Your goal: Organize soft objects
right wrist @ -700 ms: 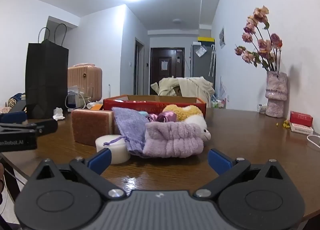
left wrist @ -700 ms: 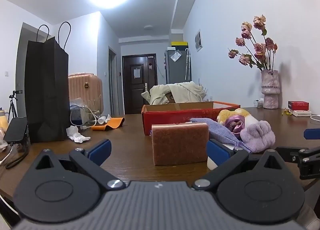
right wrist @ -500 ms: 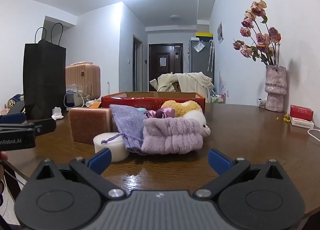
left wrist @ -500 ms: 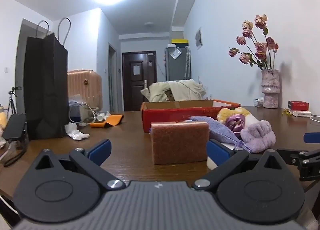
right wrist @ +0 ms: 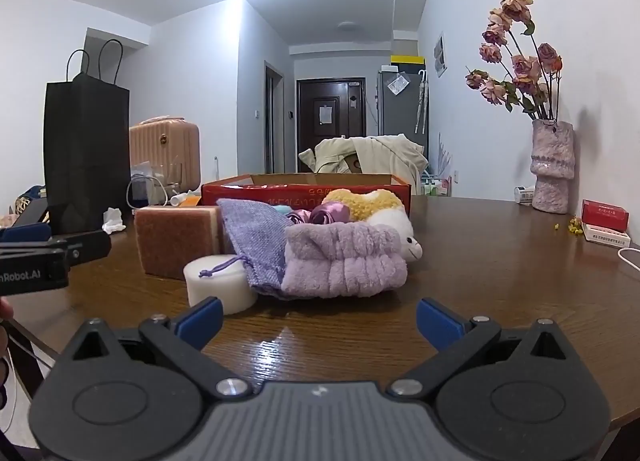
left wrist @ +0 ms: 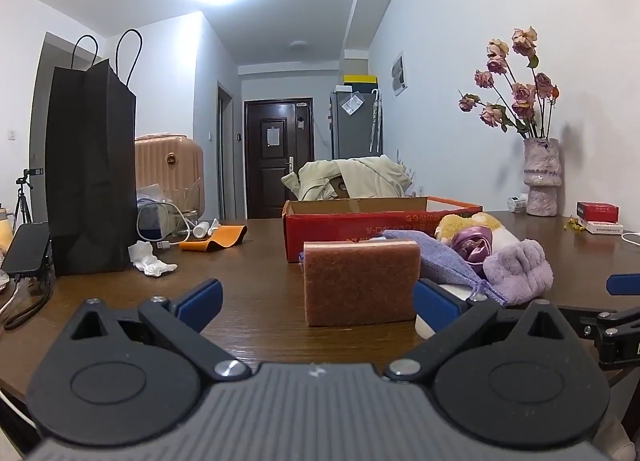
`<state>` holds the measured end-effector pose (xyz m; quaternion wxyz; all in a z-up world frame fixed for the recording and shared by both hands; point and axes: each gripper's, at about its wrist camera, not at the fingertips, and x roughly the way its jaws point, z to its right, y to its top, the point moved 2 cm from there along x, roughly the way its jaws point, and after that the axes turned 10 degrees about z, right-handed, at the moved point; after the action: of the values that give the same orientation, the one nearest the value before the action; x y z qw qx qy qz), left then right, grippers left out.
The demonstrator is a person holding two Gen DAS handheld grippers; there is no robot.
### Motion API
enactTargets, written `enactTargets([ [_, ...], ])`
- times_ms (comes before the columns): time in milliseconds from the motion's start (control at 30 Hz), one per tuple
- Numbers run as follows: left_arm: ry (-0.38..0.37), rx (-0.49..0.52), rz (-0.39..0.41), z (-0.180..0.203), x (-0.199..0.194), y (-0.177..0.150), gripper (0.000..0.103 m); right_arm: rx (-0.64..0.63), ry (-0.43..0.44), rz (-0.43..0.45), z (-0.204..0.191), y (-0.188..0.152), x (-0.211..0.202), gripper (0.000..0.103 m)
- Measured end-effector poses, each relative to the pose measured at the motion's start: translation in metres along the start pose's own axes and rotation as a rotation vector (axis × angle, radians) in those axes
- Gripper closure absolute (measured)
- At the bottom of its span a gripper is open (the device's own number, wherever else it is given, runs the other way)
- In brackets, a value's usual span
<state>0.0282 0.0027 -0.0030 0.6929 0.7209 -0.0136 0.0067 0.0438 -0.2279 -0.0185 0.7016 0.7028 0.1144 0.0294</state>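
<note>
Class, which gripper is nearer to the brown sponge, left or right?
Left. The left gripper faces the brown sponge head-on, just short of it. The right gripper sits off to its right, in front of the purple headband.

Sponge point(left wrist: 361, 282) blocks the red box point(left wrist: 360, 227) (bare tabletop point(left wrist: 248, 261) leftward).

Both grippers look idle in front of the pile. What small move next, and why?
Probably ease the left gripper forward onto the brown sponge. Its jaws stand open and empty, the sponge stands upright just ahead between them, and the red box behind is open.
</note>
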Motion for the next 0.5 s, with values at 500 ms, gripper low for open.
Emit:
enactTargets([
  [500, -0.004, -0.004, -0.001, -0.0007, -0.0009, -0.0002, 0.000, 0.010, -0.005, -0.001, 0.0013, -0.0017, 0.0014, 0.000],
])
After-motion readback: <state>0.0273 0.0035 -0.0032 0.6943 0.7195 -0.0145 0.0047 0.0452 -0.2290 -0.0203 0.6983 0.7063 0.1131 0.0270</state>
